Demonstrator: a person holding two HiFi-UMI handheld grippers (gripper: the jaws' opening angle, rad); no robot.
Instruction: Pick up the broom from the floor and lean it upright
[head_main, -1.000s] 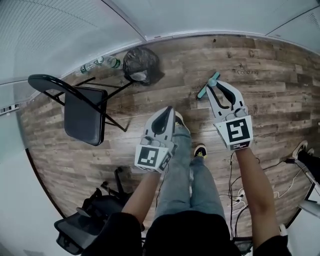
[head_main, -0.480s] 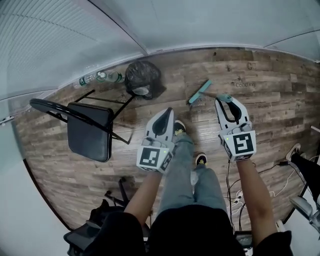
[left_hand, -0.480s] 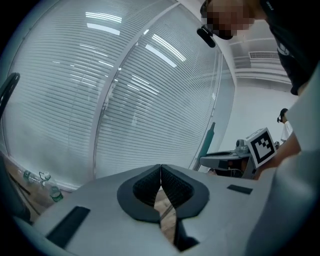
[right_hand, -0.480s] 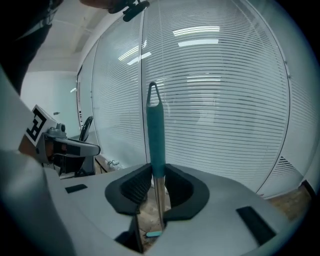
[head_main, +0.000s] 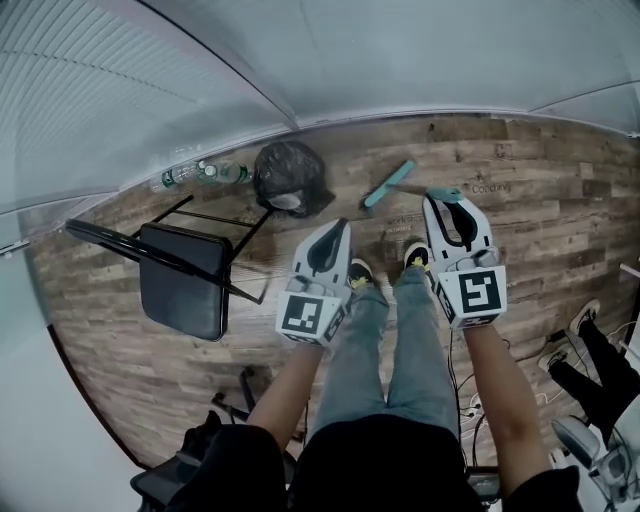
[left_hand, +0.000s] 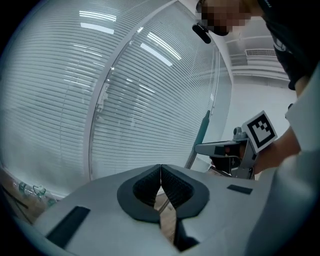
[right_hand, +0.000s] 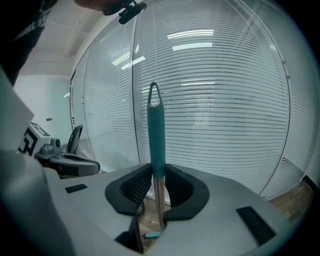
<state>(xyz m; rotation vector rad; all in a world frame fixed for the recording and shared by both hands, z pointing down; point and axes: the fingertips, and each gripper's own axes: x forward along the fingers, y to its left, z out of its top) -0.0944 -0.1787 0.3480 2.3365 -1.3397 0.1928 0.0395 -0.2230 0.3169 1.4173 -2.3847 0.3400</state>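
My right gripper (head_main: 447, 200) is shut on the broom's teal handle (right_hand: 156, 142), which stands upright between the pads with its hanging loop on top. Its metal pole runs down to the teal broom head (head_main: 387, 185), which rests on the wooden floor close to the wall of white blinds. The same head shows small below the jaws in the right gripper view (right_hand: 152, 234). My left gripper (head_main: 336, 232) is shut on nothing and hovers left of the broom, over the person's feet. From the left gripper view (left_hand: 160, 172) I see the broom handle (left_hand: 202, 131) and the right gripper (left_hand: 225, 149) to the right.
A black folding chair (head_main: 180, 270) stands at the left. A black bin bag (head_main: 288, 175) and plastic bottles (head_main: 200, 172) lie along the wall. Cables (head_main: 470, 400) trail behind at the right, near another person's legs (head_main: 590, 350). An office chair (head_main: 190, 460) is at the lower left.
The person has stepped closer to the blinds. Both grippers have moved forward with them, and the right one still holds the broom, whose head has slid nearer the wall.
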